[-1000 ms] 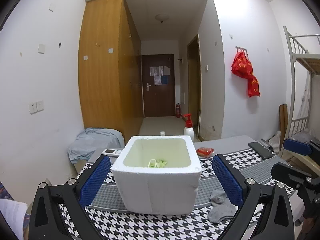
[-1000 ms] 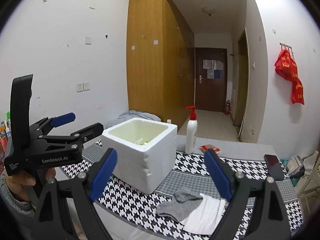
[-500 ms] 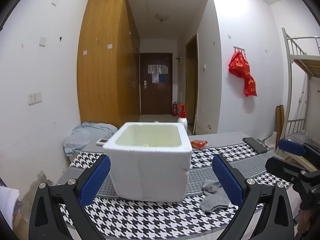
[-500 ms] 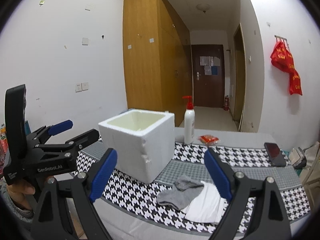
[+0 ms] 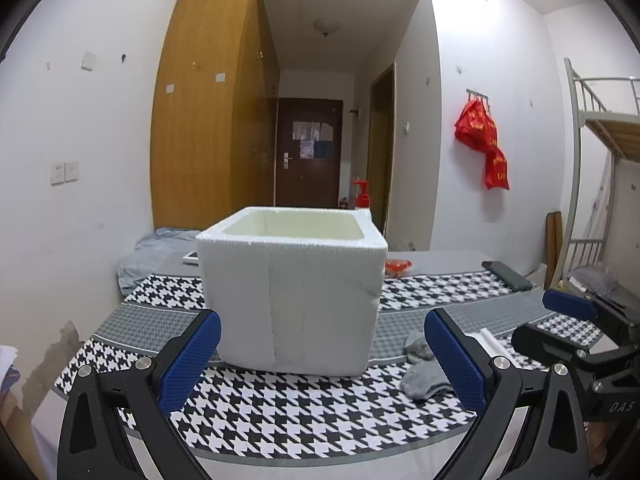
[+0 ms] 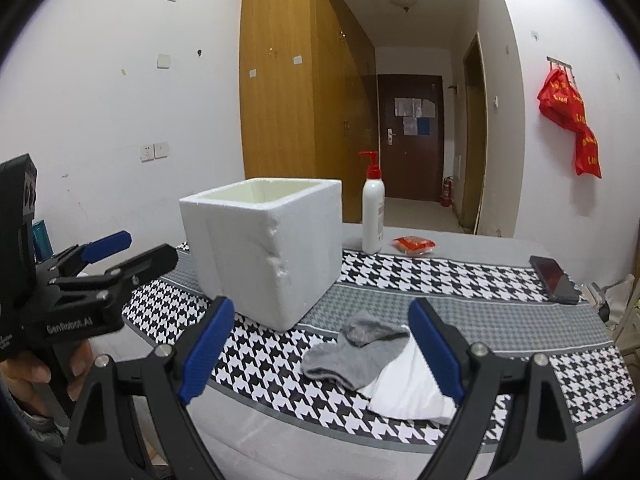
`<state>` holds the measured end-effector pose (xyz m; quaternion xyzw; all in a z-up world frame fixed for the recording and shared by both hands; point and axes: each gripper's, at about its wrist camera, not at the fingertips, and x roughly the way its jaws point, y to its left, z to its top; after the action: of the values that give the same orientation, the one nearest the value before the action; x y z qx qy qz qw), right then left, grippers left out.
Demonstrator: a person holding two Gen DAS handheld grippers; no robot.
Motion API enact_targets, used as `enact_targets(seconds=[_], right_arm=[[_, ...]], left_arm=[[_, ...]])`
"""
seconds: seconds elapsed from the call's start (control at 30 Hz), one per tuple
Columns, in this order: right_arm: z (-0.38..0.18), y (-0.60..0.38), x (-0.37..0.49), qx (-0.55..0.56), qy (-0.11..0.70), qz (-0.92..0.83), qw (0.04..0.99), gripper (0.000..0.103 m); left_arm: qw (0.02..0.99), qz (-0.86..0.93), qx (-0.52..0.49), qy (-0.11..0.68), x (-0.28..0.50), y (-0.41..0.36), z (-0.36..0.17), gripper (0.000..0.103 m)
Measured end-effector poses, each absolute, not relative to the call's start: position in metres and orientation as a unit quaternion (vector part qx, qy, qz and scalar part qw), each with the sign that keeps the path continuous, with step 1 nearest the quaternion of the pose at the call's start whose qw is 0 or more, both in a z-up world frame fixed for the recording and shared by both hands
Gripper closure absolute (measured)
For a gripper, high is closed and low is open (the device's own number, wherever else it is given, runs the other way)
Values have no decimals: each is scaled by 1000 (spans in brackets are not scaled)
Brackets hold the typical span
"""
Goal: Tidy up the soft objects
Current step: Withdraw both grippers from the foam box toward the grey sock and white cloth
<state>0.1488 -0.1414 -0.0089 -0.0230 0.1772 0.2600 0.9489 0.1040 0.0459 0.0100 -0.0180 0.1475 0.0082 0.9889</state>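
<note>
A white foam box point(image 5: 292, 292) point(image 6: 264, 248) stands on the houndstooth mat; its inside is hidden from this low angle. To the right of the box, a grey sock point(image 6: 356, 350) point(image 5: 422, 368) lies partly over a folded white cloth point(image 6: 408, 388). My left gripper point(image 5: 320, 344) is open in front of the box, short of it, with nothing between its blue pads. My right gripper point(image 6: 320, 324) is open just above and in front of the sock and cloth, touching neither. Each gripper also shows in the other's view: the left gripper point(image 6: 140, 250) and the right gripper point(image 5: 540, 320).
At the back of the mat point(image 6: 440, 276) are a pump bottle point(image 6: 373, 216) and a red packet point(image 6: 414, 245). A dark phone point(image 6: 554, 278) lies far right. A bunk-bed frame point(image 5: 580, 184) rises on the right, bedding point(image 5: 156, 252) lies behind left, and a hand point(image 6: 36, 368) holds the left gripper.
Both grippers have sunk toward the table. The box's inside and the green thing in it have dropped out of sight behind the rim. Both stay open.
</note>
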Motion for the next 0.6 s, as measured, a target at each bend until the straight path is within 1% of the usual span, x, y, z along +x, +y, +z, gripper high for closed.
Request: enact_targets(seconds=[0.6], right_arm=[[-27, -142, 158, -22, 203, 248, 947, 12]], left_arm=[[984, -7, -23, 178, 116, 50, -10, 1]])
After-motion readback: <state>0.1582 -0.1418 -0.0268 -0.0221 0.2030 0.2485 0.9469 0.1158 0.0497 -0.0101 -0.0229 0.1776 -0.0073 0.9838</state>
